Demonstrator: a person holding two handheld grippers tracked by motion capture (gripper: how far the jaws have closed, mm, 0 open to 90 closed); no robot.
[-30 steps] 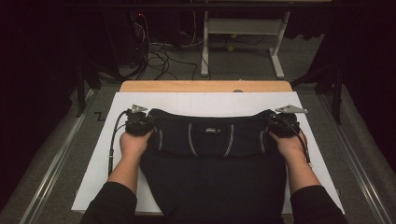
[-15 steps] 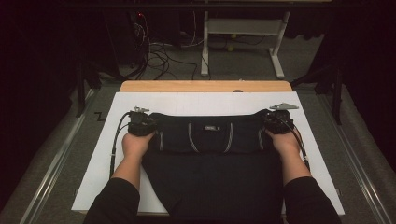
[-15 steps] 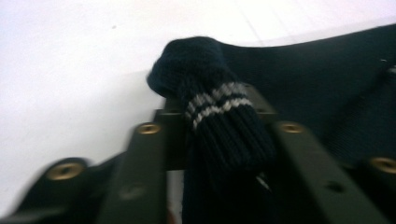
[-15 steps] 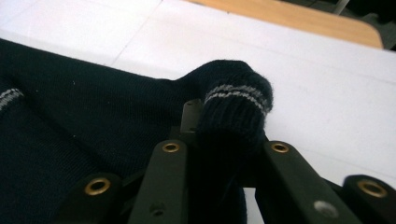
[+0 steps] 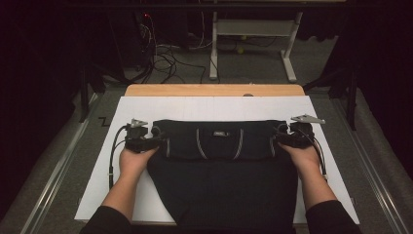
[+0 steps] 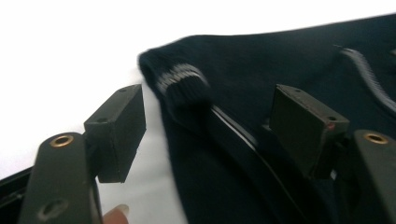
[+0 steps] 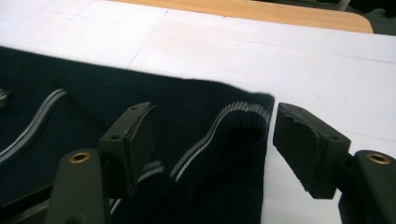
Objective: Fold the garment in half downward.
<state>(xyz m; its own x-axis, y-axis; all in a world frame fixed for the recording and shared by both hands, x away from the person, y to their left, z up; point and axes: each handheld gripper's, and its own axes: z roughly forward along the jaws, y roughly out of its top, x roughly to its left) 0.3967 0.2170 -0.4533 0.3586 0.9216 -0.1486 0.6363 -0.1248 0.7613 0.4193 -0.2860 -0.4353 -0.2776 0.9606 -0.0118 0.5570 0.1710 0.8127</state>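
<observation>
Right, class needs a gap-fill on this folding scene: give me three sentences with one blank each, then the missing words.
1. The dark sweater lies on a table whose top sheet is ______ in colour.
2. The jaws of the left gripper and the right gripper stand ______, their pads off the cloth.
3. The striped cuff between the left gripper's jaws is the end of a ______.

Missing words: white; open; sleeve
</observation>
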